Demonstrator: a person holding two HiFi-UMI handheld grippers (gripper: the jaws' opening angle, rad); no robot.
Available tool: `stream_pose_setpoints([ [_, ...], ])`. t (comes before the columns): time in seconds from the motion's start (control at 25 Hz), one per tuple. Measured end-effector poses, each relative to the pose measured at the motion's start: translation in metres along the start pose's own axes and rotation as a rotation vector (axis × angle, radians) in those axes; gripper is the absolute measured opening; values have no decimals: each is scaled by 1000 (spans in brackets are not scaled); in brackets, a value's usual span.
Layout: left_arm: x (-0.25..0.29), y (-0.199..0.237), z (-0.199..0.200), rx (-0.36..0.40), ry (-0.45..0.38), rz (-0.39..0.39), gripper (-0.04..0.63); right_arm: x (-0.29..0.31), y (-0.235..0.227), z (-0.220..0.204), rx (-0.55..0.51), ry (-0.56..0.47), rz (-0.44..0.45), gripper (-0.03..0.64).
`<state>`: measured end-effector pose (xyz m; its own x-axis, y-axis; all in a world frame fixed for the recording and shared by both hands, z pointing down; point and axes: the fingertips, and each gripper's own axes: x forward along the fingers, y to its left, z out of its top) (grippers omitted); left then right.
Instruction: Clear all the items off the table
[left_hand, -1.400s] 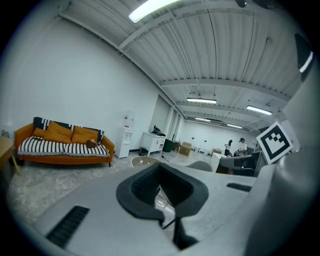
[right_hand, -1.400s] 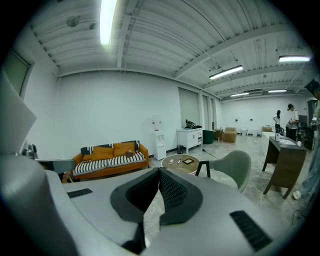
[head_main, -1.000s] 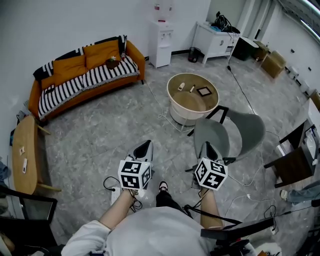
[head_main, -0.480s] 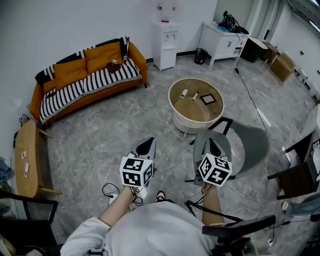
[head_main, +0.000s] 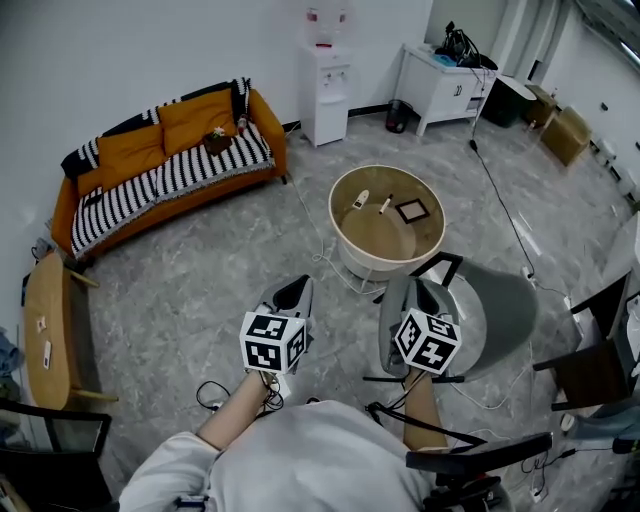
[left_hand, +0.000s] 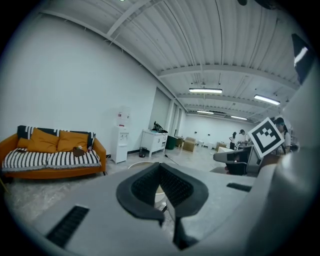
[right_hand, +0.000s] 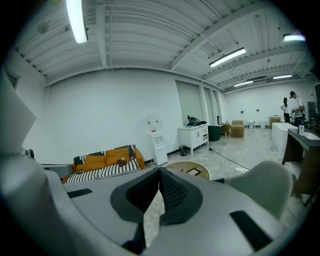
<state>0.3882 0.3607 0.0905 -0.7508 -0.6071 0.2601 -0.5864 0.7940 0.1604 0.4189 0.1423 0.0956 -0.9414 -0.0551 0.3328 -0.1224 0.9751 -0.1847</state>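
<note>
A round low table (head_main: 342, 228) with a wooden top stands ahead on the grey floor. On it lie a small white object (head_main: 361, 199), a thin pen-like stick (head_main: 385, 204) and a dark square frame (head_main: 410, 211). My left gripper (head_main: 293, 288) and right gripper (head_main: 421, 291) are held side by side in front of my body, well short of the table, both shut with nothing between the jaws. In the right gripper view the table (right_hand: 176, 167) shows just past the shut right gripper (right_hand: 159, 170). The left gripper (left_hand: 161, 165) also hides most of the table (left_hand: 136, 165) in its own view.
A grey chair (head_main: 492, 296) stands right of my right gripper, close to the table. An orange sofa (head_main: 160, 165) lines the far wall, with a water dispenser (head_main: 327, 85) and white cabinet (head_main: 440, 80) beyond. A wooden side table (head_main: 45, 320) sits far left. Cables trail on the floor.
The view has shifted forward, so the round table and chair sit a little nearer. Both grippers keep their places in front of me and stay shut.
</note>
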Motion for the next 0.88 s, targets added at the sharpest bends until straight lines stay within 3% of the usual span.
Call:
stream_pose_setpoints([
  [0.56,76,18,12,-14,16,-45,8,59,-22,13,1,30,-37,23],
  [0.88,151,46,16,-24,38,-103,8,121,-35,15,24,54,-71,23],
])
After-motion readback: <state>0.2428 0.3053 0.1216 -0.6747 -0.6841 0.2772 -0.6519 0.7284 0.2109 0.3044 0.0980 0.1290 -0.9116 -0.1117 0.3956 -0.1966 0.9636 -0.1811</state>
